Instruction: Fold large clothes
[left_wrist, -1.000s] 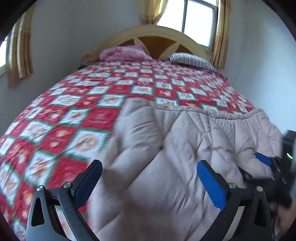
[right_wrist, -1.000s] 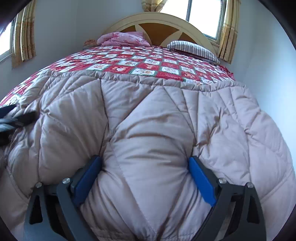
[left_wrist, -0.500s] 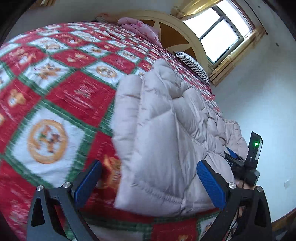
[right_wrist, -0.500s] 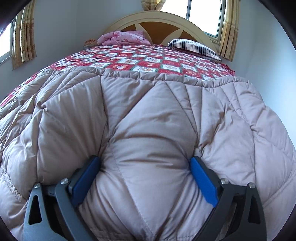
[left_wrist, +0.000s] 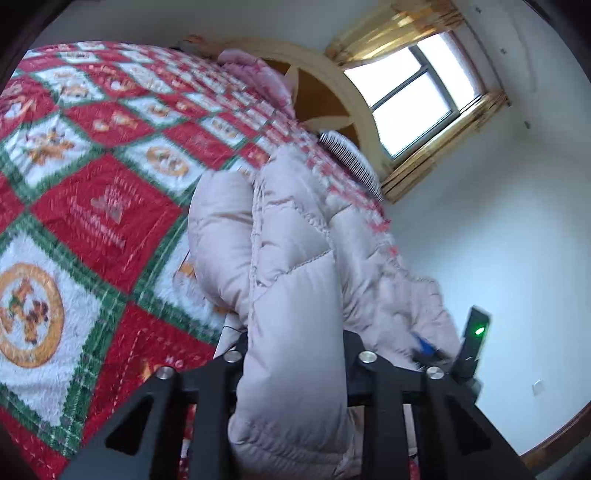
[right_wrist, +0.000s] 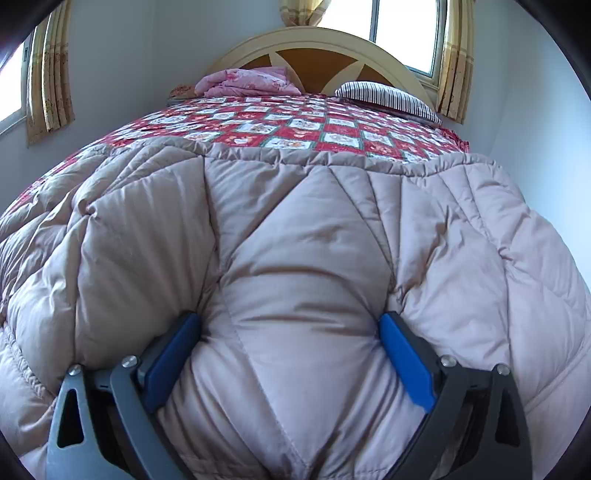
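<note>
A large beige quilted down coat (right_wrist: 303, 236) lies across the foot of a bed with a red, white and green patterned blanket (left_wrist: 85, 173). My left gripper (left_wrist: 295, 354) is shut on a thick fold of the coat (left_wrist: 291, 295) at its left end; its pads are hidden in the cloth. My right gripper (right_wrist: 291, 332) has its blue pads (right_wrist: 402, 358) wide apart, pressed into the coat with a puffy panel bulging between them. The right gripper also shows at the right of the left wrist view (left_wrist: 428, 347), at the coat's other end.
A pink folded blanket (right_wrist: 247, 81) and a striped pillow (right_wrist: 388, 96) lie by the wooden headboard (right_wrist: 317, 59). Curtained windows and white walls stand behind and to the right. The patterned blanket stretches bare to the left of the coat.
My left gripper has closed from wide open onto the coat's left end and tilted further. My right gripper has stayed open in the same spot on the coat.
</note>
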